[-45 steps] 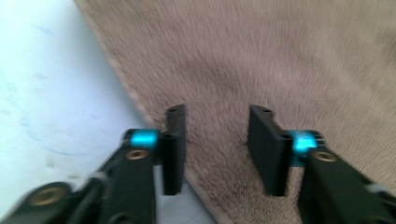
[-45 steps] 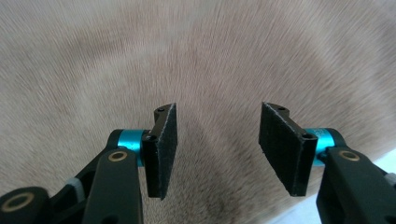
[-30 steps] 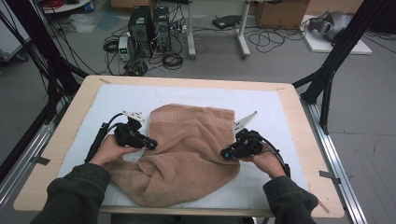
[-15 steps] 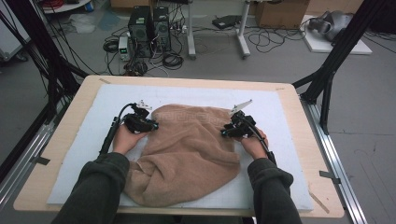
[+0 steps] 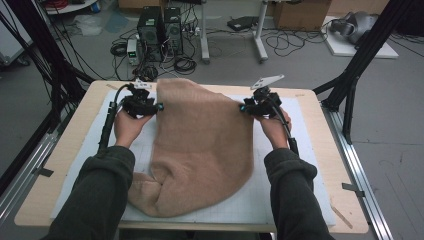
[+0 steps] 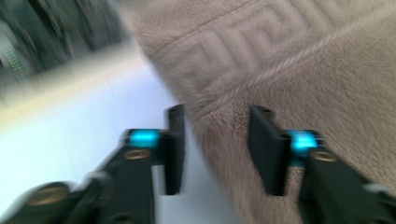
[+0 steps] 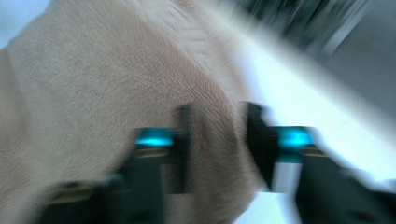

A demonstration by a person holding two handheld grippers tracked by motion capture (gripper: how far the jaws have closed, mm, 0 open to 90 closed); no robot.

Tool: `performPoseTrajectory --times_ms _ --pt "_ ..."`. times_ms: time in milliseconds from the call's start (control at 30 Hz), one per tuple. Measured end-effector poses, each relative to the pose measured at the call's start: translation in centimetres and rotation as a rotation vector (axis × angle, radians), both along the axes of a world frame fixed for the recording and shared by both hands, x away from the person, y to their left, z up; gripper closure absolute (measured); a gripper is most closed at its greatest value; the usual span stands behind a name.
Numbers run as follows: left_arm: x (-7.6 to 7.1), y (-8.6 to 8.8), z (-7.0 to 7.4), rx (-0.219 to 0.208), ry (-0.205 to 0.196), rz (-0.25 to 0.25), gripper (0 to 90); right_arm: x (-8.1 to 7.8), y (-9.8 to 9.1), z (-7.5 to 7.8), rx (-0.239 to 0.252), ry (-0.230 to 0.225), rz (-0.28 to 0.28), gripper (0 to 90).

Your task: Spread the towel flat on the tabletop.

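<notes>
**Fingers apart at towel's far corners**

Fingers point(image 6: 173, 147) of left gripper point(image 5: 159, 106) stood apart, jaws just opened, with the edge of the tan towel point(image 5: 200, 150) between them, pads not clearly pressing. Right gripper point(image 5: 243, 108) same: jaws just opened, towel edge between, slack. Towel lay spread toward the person from both grippers on the white mat point(image 5: 295, 165), near end bunched.

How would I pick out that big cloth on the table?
Find the wooden table with its white mat. Spread across the mat's middle, between two hand-held grippers, lies the towel: tan, fuzzy, with a woven key-pattern border.
</notes>
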State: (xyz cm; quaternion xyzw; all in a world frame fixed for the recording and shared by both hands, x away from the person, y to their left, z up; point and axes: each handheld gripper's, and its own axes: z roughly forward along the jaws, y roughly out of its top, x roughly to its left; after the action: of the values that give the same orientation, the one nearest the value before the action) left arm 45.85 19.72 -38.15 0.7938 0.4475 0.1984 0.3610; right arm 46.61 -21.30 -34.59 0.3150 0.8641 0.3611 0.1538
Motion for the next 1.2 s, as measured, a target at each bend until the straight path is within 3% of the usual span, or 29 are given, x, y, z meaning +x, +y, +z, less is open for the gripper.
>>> performPoseTrajectory --times_ms 33,67,133,200,267,333,400,467,533,600,700,733,800,867,933,1000,1100,1200 --pt "-0.4 0.3 -1.0 0.001 0.021 -0.009 55.0 0.1 0.2 -1.0 -0.009 0.076 0.028 53.3" --pt "-0.6 0.4 -1.5 0.002 0.029 -0.017 54.9 0.0 0.6 -1.9 -0.043 0.112 0.038 51.1" --pt "-1.1 0.3 -2.4 0.008 0.056 -0.044 54.9 -0.6 0.7 -2.8 -0.046 0.082 0.046 50.2" --pt "-1.7 0.2 -2.9 -0.011 0.065 -0.082 54.3 -0.8 0.7 -3.6 -0.033 0.13 0.061 47.4" --pt "-2.3 0.0 -2.9 -0.026 0.062 -0.119 54.0 -1.2 0.5 -4.2 -0.056 0.141 0.068 46.1" --pt "-2.9 -0.1 -2.8 -0.031 0.069 -0.155 54.9 -1.5 0.5 -4.5 -0.045 0.214 0.074 43.5" --pt "-3.6 -0.3 -3.1 -0.028 0.074 -0.196 56.2 -2.2 0.8 -4.3 -0.064 0.227 0.113 44.5" --pt "-3.9 -0.5 -3.5 0.014 0.118 -0.229 60.0 -3.5 0.9 -4.2 -0.046 0.168 0.141 46.0" --pt "-3.9 -0.8 -3.9 0.047 0.146 -0.239 63.7 -4.5 1.0 -4.4 -0.032 0.171 0.166 45.9" --pt "-3.8 -1.1 -4.4 0.074 0.175 -0.234 69.8 -5.1 1.1 -4.9 -0.049 0.184 0.174 45.6" --pt "-3.8 -1.4 -4.6 0.091 0.16 -0.239 86.2 -5.8 0.8 -5.8 -0.039 0.193 0.171 45.1" --pt "-3.9 -1.5 -4.5 0.103 0.154 -0.234 87.4 -6.0 0.7 -6.1 -0.037 0.195 0.17 45.1" --pt "-4.0 -1.4 -4.3 0.162 0.095 -0.172 88.7 -6.3 0.6 -6.7 -0.034 0.208 0.171 44.7" --pt "-4.0 -0.6 -4.2 0.133 0.072 -0.106 89.6 -6.7 0.6 -7.0 -0.035 0.213 0.177 44.5" --pt "-4.1 -0.2 -4.3 0.158 0.061 -0.086 88.3 -7.3 0.5 -7.0 -0.023 0.204 0.184 44.5" --pt "-4.4 0.3 -4.1 0.111 0.073 -0.093 70.9 -8.0 0.6 -6.8 -0.016 0.188 0.202 44.5" --pt "-5.7 0.9 -3.2 0.03 0.043 -0.138 67.3 -9.3 0.6 -6.4 0.012 0.162 0.224 44.7" --pt "-7.7 1.1 -2.2 -0.022 0.012 -0.187 61.8 -11.0 0.6 -6.1 0.034 0.133 0.253 44.9"
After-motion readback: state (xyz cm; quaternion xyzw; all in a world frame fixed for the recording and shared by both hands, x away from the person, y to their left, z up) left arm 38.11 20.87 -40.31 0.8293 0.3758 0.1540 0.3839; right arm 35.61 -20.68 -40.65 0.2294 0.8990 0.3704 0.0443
